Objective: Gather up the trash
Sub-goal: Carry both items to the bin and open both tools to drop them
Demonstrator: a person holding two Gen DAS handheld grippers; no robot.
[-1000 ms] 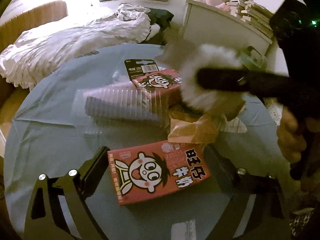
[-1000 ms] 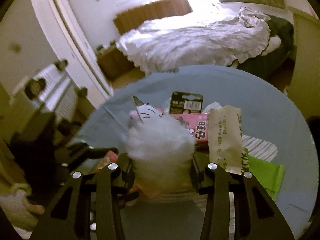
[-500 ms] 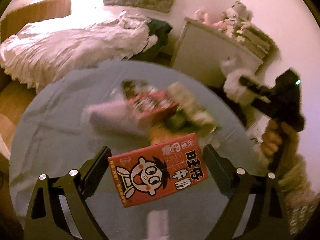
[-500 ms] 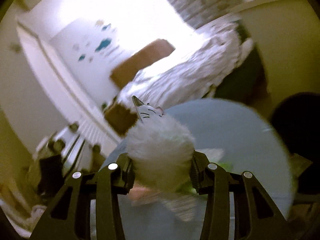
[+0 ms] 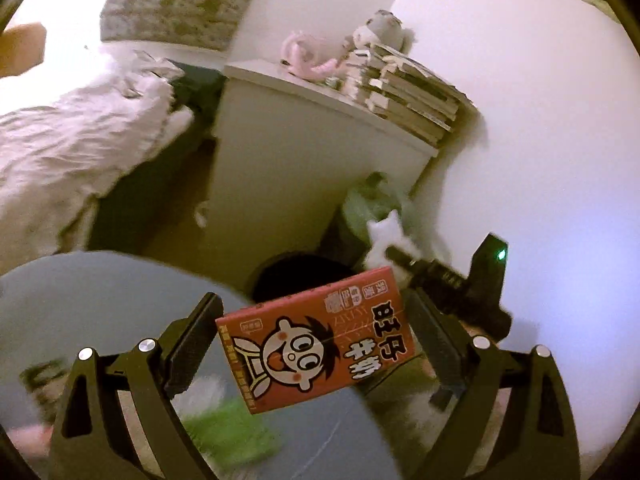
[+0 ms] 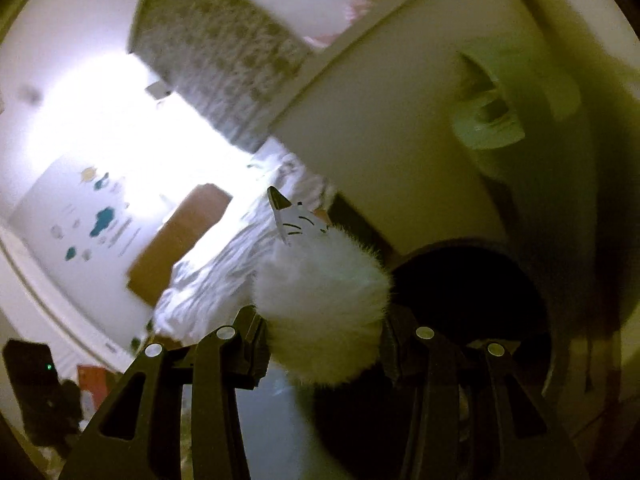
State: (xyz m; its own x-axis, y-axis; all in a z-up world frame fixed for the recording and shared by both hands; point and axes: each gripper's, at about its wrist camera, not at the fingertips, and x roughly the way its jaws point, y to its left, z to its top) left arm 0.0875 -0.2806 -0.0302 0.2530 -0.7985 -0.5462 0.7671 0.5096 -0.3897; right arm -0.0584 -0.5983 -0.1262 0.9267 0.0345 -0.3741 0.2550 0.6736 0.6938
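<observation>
- The left gripper (image 5: 316,350) clamps a red milk carton (image 5: 318,340) beyond the desk (image 5: 80,292) edge — short of the dark bin (image 5: 304,276).
- The right gripper (image 6: 324,344) grips white fluffy trash (image 6: 320,304) beside that bin (image 6: 472,296).
- Risk — releasing early would drop either onto the floor.

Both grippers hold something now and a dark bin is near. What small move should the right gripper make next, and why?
Probably ease the right gripper a little further forward over the dark bin, then open. The white fluffy item is clamped between its fingers, and the bin's mouth lies just beyond and beside it. The left gripper, shut on the red milk carton, would likely follow.
</observation>
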